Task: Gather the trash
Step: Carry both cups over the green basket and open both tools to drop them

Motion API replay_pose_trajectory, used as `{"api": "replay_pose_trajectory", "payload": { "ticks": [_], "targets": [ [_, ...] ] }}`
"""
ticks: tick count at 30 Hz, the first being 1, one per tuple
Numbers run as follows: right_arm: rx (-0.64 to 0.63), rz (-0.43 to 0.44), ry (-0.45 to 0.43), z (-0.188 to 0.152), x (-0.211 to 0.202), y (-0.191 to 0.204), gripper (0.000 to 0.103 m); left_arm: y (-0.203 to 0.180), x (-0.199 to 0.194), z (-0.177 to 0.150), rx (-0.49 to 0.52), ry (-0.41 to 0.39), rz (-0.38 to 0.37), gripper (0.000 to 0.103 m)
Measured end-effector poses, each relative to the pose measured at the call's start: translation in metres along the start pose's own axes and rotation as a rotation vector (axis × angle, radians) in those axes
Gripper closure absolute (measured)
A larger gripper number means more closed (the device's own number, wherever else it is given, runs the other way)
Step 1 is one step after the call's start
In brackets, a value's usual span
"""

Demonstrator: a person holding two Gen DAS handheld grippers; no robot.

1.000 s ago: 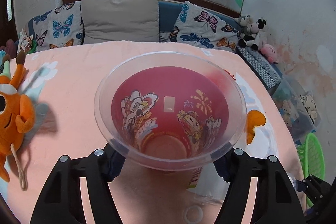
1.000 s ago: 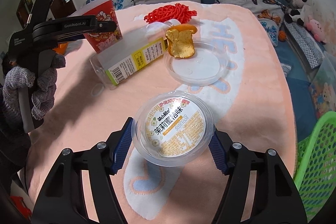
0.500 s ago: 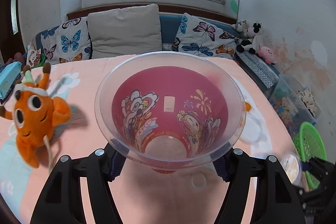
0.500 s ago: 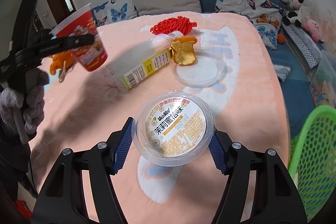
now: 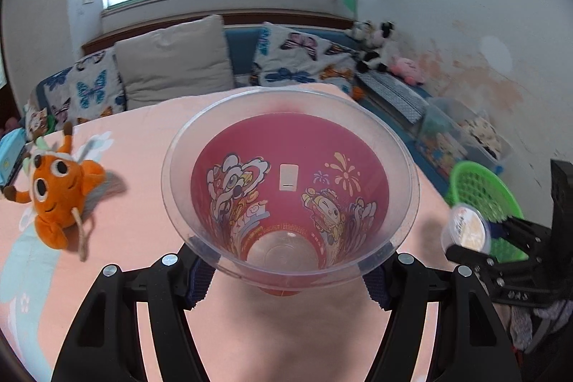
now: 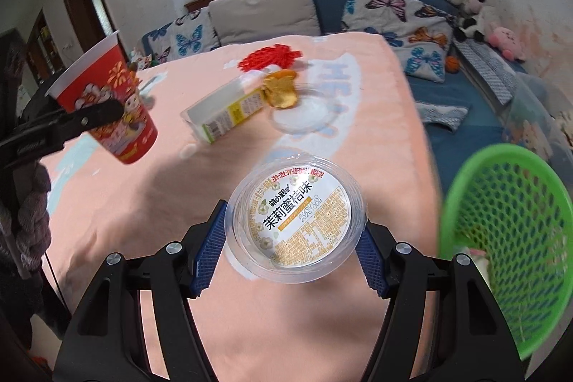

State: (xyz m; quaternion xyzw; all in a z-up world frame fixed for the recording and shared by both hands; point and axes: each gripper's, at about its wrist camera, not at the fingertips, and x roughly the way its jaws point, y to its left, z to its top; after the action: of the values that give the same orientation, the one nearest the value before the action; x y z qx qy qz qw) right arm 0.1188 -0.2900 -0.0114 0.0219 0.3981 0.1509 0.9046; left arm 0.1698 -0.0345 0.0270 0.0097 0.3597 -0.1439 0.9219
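R gripper (image 6: 293,231) clamps jelly cup (image 6: 295,221) for you; green basket (image 6: 508,238) lies lower right of frame, nearer this hand. L gripper (image 5: 290,260) clenched on red cup (image 5: 290,199), mid-frame, farther off.

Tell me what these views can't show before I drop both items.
- Basket contents: right view, mesh wall and frame edge hide most.
- Carton label: right view, blurred, too small.
- Tub contents: right view, lid covers them.
- Carton, peel: left view, cup blocks the bed.

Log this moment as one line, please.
left gripper: shut on red cup | right gripper: shut on jelly tub | green basket: right of tub
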Motion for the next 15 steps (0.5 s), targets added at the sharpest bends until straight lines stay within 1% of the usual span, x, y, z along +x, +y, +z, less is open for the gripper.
{"api": "replay_pose_trajectory", "payload": {
  "ticks": [5, 12, 15],
  "targets": [
    [0.059, -0.059, -0.020, -0.012, -0.023, -0.031, 0.037, -0.041, 0.000, -0.007, 0.058, 0.014, -0.064, 0.037],
    [0.148, -0.180, -0.045, -0.030, -0.055, -0.095, 0.037, -0.101, 0.012, -0.003, 0.134, 0.037, -0.139, 0.037],
    [0.192, -0.225, -0.040, -0.039, -0.063, -0.124, 0.037, -0.122, 0.016, 0.000, 0.154, 0.040, -0.167, 0.037]
  ]
}}
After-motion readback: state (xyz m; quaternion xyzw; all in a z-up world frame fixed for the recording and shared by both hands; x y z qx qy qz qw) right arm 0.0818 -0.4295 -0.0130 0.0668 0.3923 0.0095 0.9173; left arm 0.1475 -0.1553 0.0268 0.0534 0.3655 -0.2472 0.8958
